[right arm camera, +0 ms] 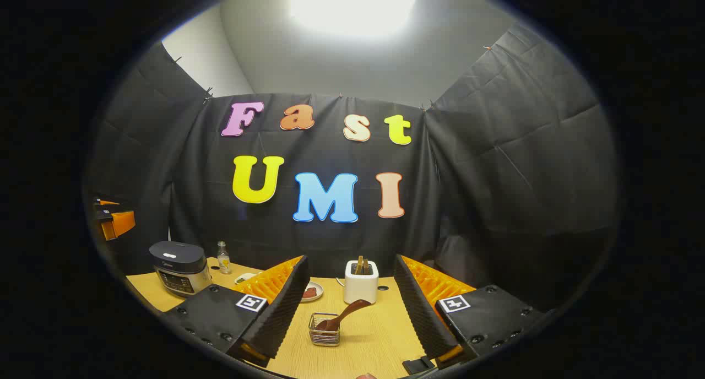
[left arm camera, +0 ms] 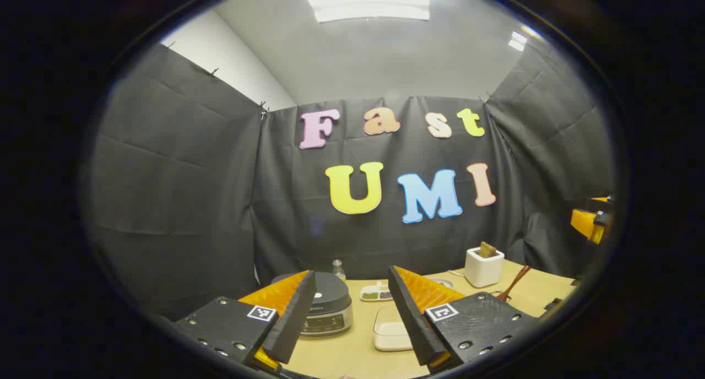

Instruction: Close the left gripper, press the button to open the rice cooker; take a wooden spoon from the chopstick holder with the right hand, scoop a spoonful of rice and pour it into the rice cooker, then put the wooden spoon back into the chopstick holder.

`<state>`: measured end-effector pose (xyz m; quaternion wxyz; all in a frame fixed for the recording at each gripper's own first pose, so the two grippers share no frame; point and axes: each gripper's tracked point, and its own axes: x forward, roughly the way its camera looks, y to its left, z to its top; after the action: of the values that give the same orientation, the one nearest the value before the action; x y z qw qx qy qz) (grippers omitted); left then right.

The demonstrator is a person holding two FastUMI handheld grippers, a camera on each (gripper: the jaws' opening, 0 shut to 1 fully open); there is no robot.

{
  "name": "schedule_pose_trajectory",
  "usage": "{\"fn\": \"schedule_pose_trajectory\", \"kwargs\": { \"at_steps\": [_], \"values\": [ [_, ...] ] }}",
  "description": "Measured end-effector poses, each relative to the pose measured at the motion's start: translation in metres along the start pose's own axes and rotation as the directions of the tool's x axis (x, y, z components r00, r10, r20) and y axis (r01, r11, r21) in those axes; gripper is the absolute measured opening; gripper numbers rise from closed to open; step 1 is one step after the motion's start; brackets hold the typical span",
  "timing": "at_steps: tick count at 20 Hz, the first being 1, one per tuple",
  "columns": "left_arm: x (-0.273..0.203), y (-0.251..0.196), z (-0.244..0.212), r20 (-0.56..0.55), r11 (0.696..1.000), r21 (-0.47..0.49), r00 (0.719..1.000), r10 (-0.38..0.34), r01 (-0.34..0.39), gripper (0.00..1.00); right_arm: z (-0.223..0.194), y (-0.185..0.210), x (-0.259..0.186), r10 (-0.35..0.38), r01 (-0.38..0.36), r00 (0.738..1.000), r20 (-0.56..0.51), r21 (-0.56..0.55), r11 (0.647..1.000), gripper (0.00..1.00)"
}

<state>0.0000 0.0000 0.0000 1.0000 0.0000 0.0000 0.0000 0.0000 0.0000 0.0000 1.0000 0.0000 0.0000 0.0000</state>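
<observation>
The left gripper view looks between the left gripper (left arm camera: 352,318)'s wide-spread, empty fingers at the rice cooker (left arm camera: 325,307), lid down, at the near left of the worktop (left arm camera: 341,351), with a white rectangular container (left arm camera: 390,330) just right of it and a small divided dish (left arm camera: 377,294) behind. The right gripper view, with the right gripper (right arm camera: 352,313) equally wide and empty, shows a wire chopstick holder (right arm camera: 324,330) with a wooden spoon (right arm camera: 344,314) leaning out to the right. Behind it stand a white toaster (right arm camera: 361,281) and a small plate (right arm camera: 312,292); the cooker is far left beside a glass bottle (right arm camera: 223,258).
</observation>
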Motion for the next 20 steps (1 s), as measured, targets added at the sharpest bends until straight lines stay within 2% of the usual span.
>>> {"fn": "schedule_pose_trajectory", "kwargs": {
  "at_steps": [20],
  "values": [
    [-0.0010, -0.0001, -0.0013, -0.001, 1.000, -0.001, 1.000, 0.026, -0.026, 0.82, -0.0073, -0.0053, 0.0037, 0.001, -0.001, 1.000, -0.009, 0.003, 1.000, 0.96]
  ]
}}
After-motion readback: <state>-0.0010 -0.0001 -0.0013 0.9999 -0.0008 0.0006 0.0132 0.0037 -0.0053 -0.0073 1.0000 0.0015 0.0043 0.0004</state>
